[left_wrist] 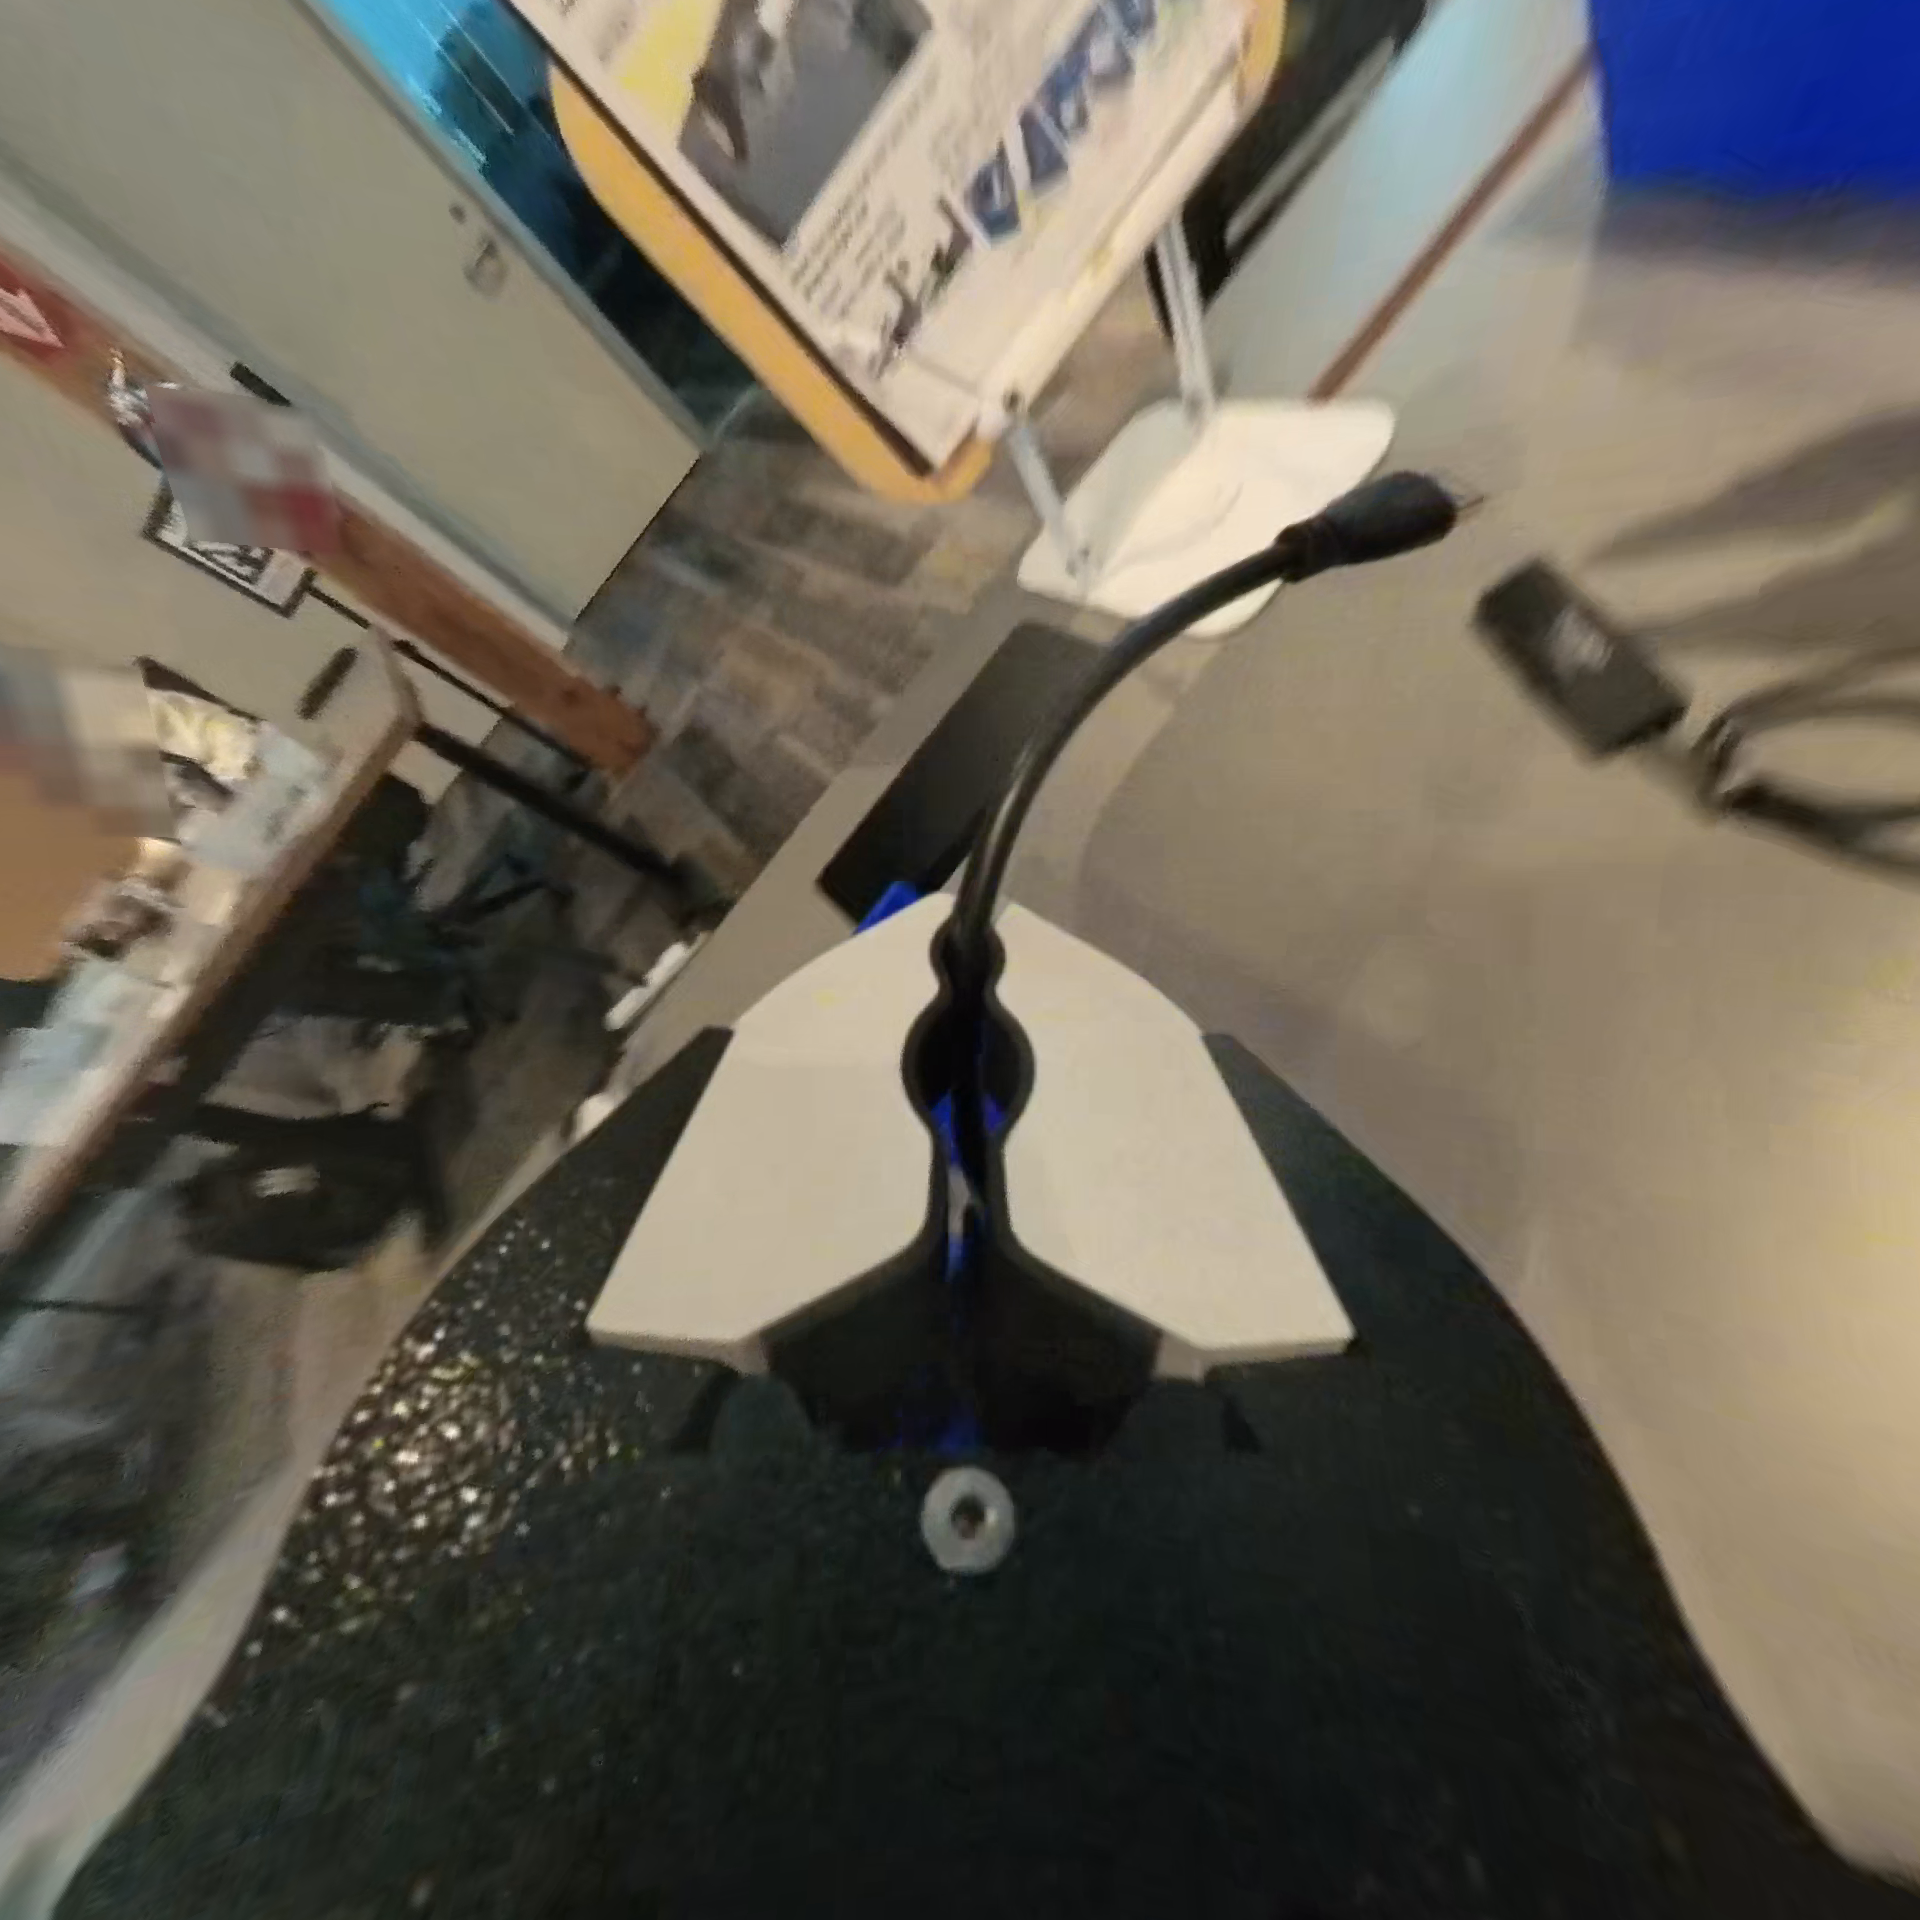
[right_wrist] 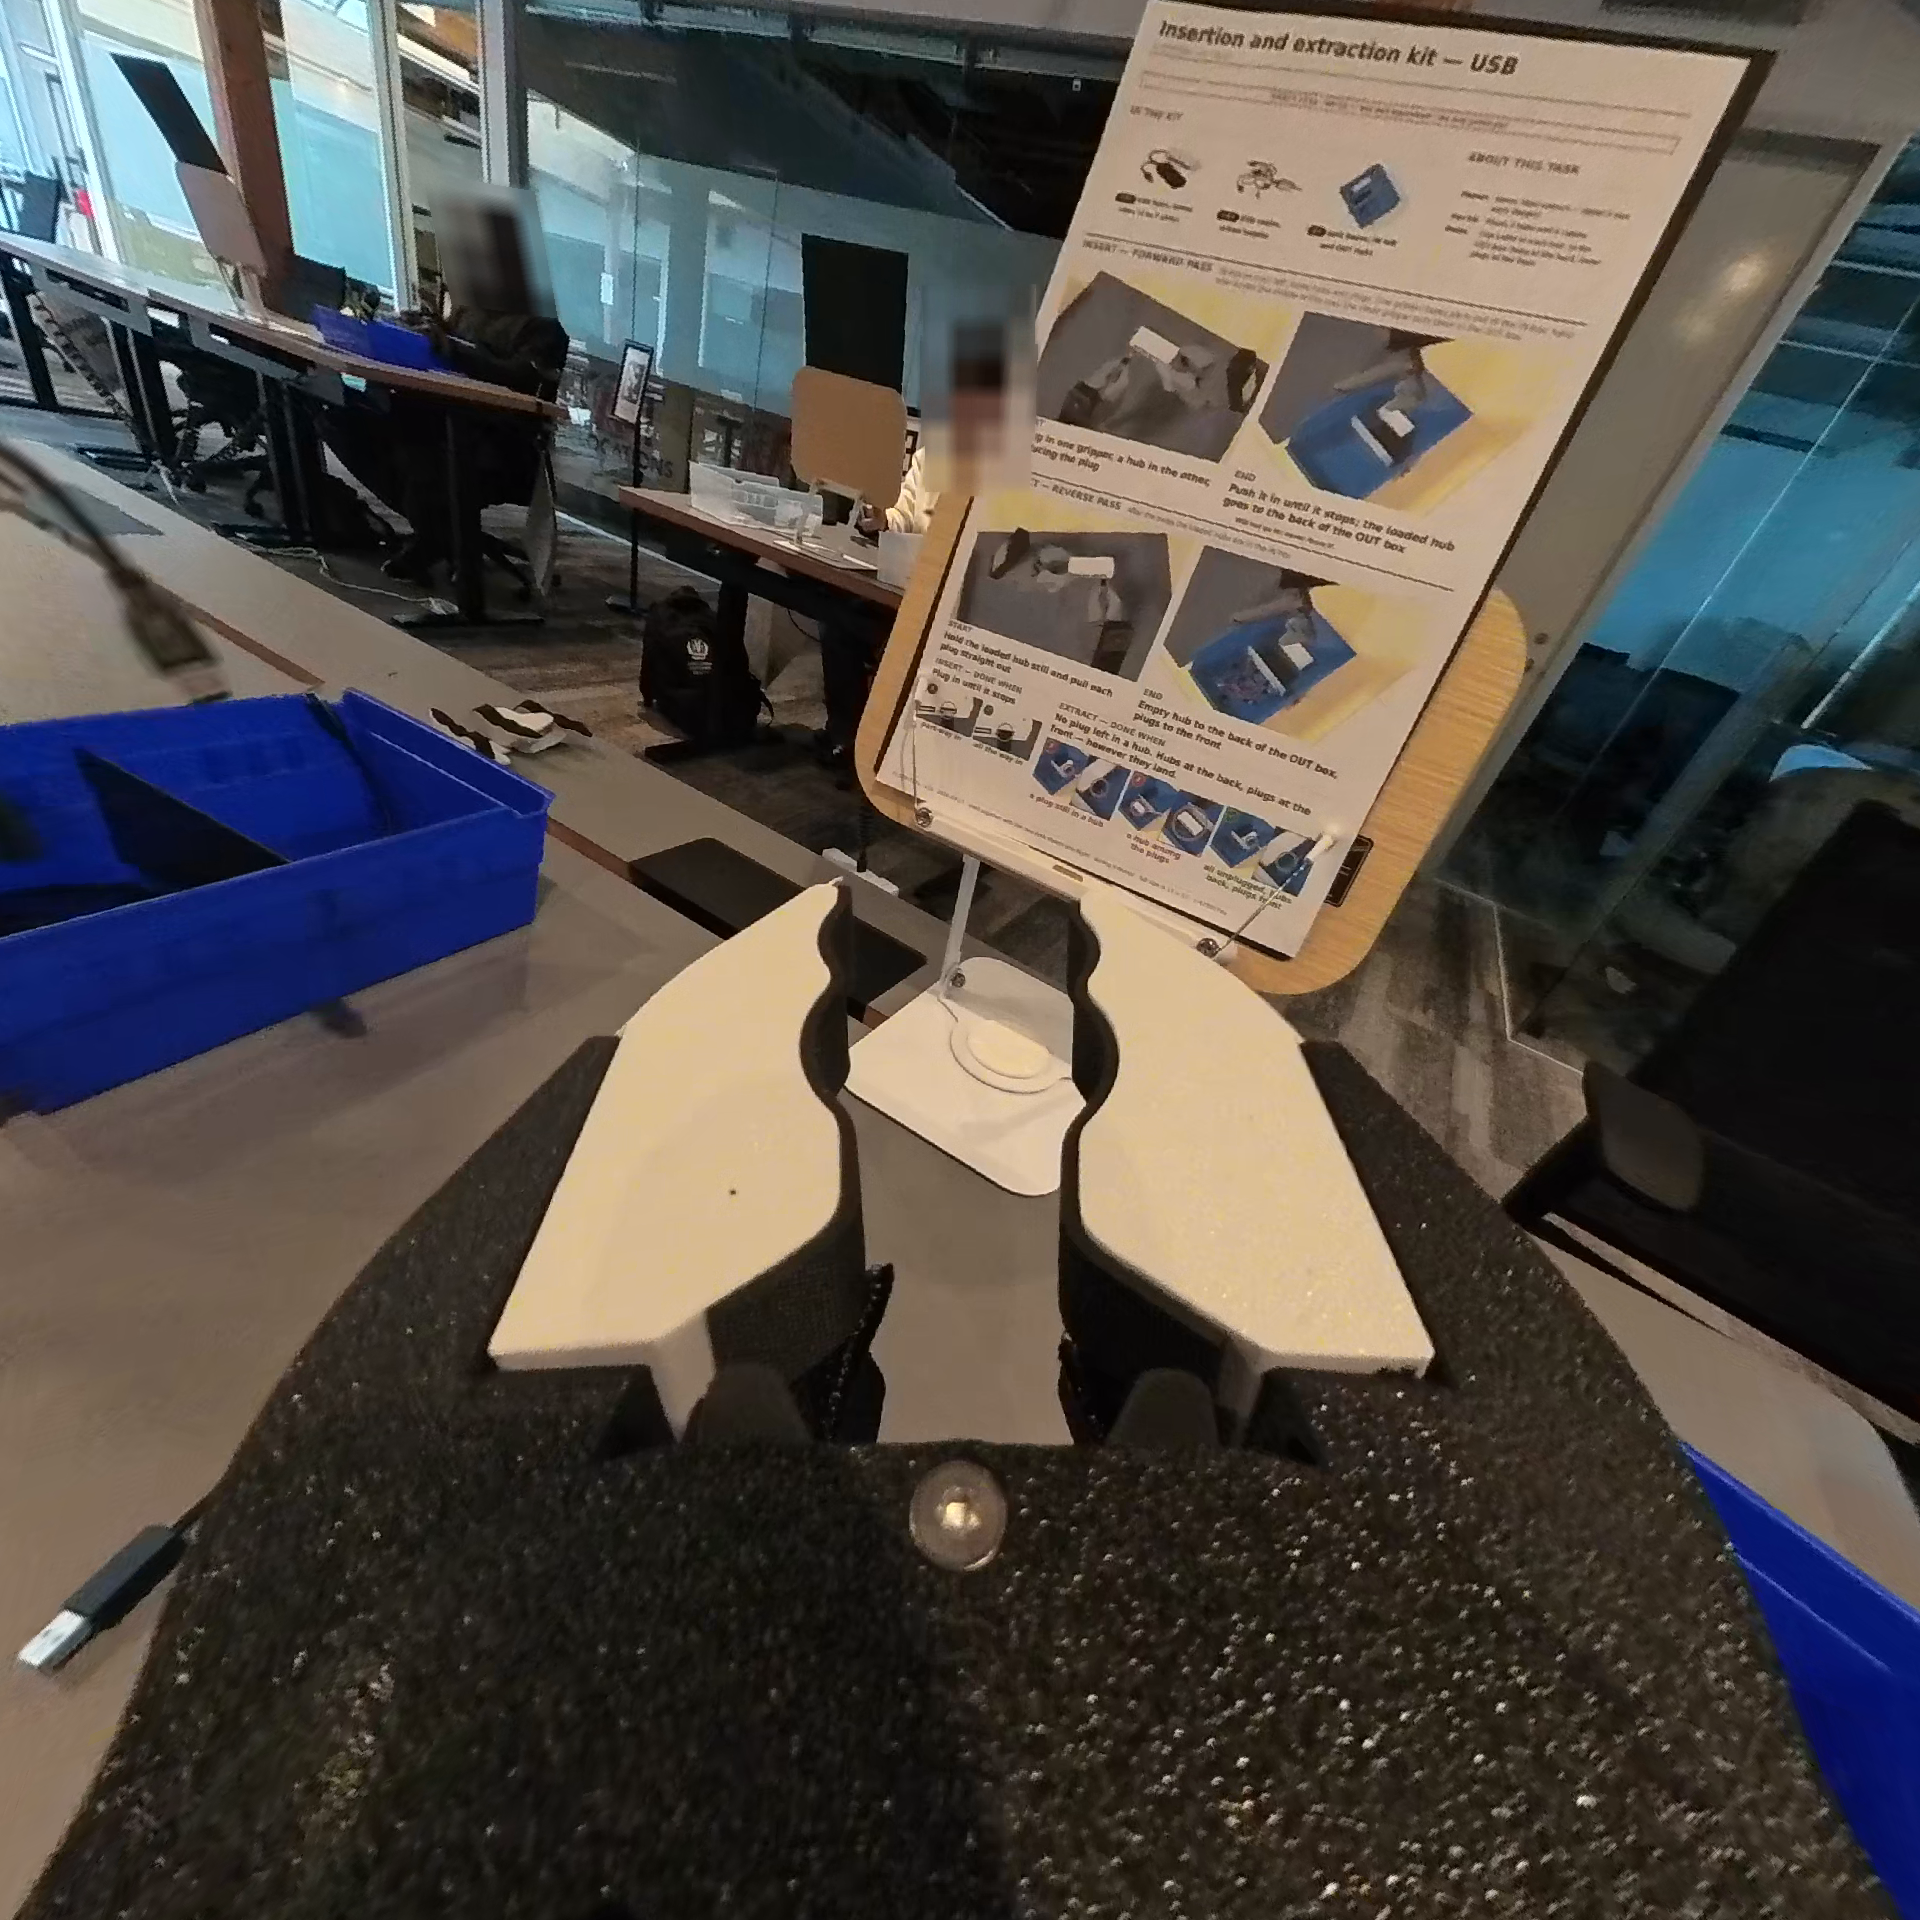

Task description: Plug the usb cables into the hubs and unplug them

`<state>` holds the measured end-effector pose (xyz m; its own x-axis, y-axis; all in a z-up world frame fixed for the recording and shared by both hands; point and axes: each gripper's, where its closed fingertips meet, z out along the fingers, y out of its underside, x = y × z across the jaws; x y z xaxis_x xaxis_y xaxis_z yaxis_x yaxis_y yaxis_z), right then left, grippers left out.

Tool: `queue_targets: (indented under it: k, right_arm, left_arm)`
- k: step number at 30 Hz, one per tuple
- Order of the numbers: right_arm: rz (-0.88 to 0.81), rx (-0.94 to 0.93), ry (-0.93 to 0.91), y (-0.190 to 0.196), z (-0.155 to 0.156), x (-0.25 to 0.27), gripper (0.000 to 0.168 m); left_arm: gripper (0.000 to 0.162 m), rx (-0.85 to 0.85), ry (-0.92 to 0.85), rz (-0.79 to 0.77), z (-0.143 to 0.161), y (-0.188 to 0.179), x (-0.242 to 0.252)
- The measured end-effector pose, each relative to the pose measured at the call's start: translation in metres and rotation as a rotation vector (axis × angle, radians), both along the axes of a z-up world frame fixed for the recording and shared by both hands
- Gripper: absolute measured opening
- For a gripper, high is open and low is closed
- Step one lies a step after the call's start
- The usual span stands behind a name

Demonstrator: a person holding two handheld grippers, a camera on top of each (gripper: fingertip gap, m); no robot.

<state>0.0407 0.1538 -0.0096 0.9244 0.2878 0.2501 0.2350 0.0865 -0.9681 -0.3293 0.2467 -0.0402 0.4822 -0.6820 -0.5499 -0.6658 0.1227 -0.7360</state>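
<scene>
My left gripper (left_wrist: 971,940) is shut on a black usb cable (left_wrist: 1039,748). The cable arcs up and to the right from the fingertips and ends in a black plug (left_wrist: 1371,520) held in the air. A black hub (left_wrist: 1579,665) lies blurred on the grey table to the right, with dark cables beside it. My right gripper (right_wrist: 961,914) is open and empty above the table. A loose usb plug (right_wrist: 94,1631) with a silver tip lies on the table at its lower left. Another blurred plug (right_wrist: 166,623) hangs at the far left.
A blue bin (right_wrist: 260,831) with a black divider stands left of the right gripper. A second blue bin's edge (right_wrist: 1849,1662) shows at the lower right. An instruction board (right_wrist: 1299,468) on a white stand base (right_wrist: 987,1101) stands ahead. People sit at desks beyond the table edge.
</scene>
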Motion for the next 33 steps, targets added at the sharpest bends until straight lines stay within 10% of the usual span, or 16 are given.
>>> queue_targets:
  k: [18, 33]
  right_arm:
    - [0.007, -0.009, 0.005, 0.002, -0.002, 0.002, 0.039]
    - [0.034, -0.024, -0.019, 0.003, -0.005, -0.007, 0.039]
  left_arm:
    - [0.000, -0.742, -0.524, 0.014, -0.132, 0.041, 0.186]
    - [0.000, -0.443, -0.152, -0.168, -0.140, 0.010, 0.200]
